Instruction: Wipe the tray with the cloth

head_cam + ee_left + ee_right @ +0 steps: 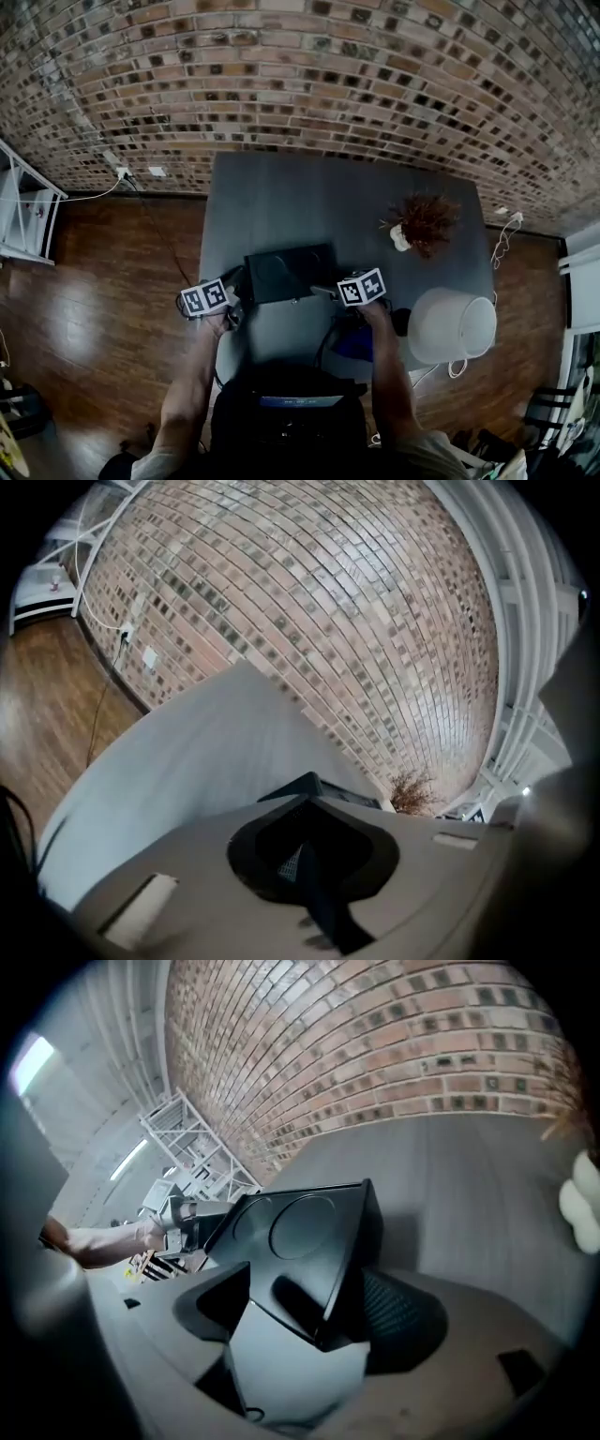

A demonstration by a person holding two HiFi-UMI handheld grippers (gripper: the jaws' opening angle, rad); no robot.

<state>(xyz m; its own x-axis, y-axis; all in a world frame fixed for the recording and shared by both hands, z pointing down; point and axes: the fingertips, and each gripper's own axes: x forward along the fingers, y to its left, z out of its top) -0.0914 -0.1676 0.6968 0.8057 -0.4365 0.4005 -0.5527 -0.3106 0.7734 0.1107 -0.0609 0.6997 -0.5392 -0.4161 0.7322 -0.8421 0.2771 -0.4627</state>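
The black tray (286, 272) sits flat on the grey table (309, 197), close to the near edge and right in front of the person, which puts it within easy reach of both hands. The right gripper (323, 292) comes at it from the near right with its jaws spread wide. One corner of the tray lies in the gap between them, and the pads do not seem to press on it, so it looks set to take the tray or steady it. The left gripper (234, 286) is at the tray's left edge, its jaws together with nothing between them. Neither gripper carries a cloth. A blue patch (354, 343) by the right forearm may be the cloth, though I can't be sure. The plant (427, 220) and the white tub (452, 325) stand off to the right, out of the way.
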